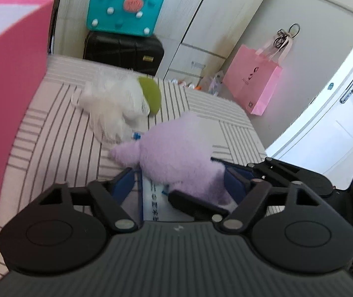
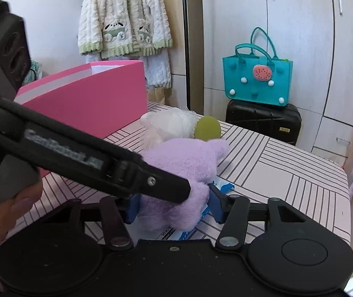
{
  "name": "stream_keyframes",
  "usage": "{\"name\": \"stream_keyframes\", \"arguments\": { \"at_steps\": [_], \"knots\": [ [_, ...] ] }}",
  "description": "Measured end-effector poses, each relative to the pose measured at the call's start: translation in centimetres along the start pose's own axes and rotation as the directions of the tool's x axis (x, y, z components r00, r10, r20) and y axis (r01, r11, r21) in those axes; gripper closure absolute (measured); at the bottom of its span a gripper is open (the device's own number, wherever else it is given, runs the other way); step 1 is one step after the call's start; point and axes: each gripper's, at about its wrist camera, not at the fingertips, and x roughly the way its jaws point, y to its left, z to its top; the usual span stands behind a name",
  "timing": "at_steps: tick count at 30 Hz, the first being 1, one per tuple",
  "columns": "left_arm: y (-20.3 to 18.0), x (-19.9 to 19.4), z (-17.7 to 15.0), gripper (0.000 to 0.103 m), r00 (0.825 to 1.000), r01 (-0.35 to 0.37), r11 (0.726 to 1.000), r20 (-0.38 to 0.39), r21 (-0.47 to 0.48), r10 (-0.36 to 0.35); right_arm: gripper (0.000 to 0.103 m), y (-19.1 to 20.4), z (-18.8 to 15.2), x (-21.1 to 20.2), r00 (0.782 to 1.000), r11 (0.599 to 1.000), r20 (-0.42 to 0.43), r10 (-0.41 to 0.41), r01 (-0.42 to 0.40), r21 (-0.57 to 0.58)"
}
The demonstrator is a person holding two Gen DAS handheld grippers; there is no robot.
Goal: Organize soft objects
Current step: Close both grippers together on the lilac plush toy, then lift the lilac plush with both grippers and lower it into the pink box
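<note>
Both grippers meet on the purple plush (image 1: pixel 176 153) near the worktop's (image 1: pixel 60 133) front edge, on top of a blue-and-white packet (image 2: pixel 222 186). The left gripper's (image 1: pixel 176 180) jaws straddle one end, contact unclear. The right gripper's (image 2: pixel 174 205) blue pads (image 2: pixel 133 208) clench a plush limb. A white plush (image 1: pixel 112 104) lies toward the far edge beside the pink box (image 2: pixel 90 94).

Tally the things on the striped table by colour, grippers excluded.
Purple: 1, the plush toy
White: 1, the fluffy toy with a green part
Pink: 1, the box
Blue and white: 1, the packet under the plush toy
Total: 4
</note>
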Motion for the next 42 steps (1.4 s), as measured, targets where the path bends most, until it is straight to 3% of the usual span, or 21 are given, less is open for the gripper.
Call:
{"name": "stream_keyframes", "arguments": {
  "at_steps": [5, 11, 24, 31, 42],
  "knots": [
    [-0.5, 0.1, -0.4, 0.041, 0.999, -0.010, 1.000, 0.030, -0.017, 0.010, 0.046, 0.3, 0.0, 0.1, 1.000, 1.000, -0.007, -0.016, 0.016, 0.000],
    [-0.9, -0.2, -0.7, 0.048, 0.999, -0.012, 1.000, 0.035, 0.001, 0.012, 0.047, 0.2, -0.1, 0.0, 1.000, 0.998, -0.003, -0.014, 0.014, 0.055],
    [-1.6, -2.7, -1.5, 0.053, 0.998, 0.006, 0.999, 0.054, 0.037, -0.008, 0.048, 0.6, 0.1, -1.9, 0.999, 0.981, -0.020, 0.050, -0.045, 0.190],
    [-1.8, -4.4, -1.5, 0.054, 1.000, 0.015, 0.999, 0.010, 0.046, -0.016, 0.048, 1.5, 0.3, -3.0, 0.996, 0.969, -0.042, 0.075, -0.063, 0.240],
    [-1.6, -8.3, -2.9, 0.053, 1.000, 0.017, 0.998, -0.002, 0.066, -0.017, 0.047, 4.3, 0.3, -4.8, 0.992, 0.962, -0.054, 0.115, -0.098, 0.254]
  ]
}}
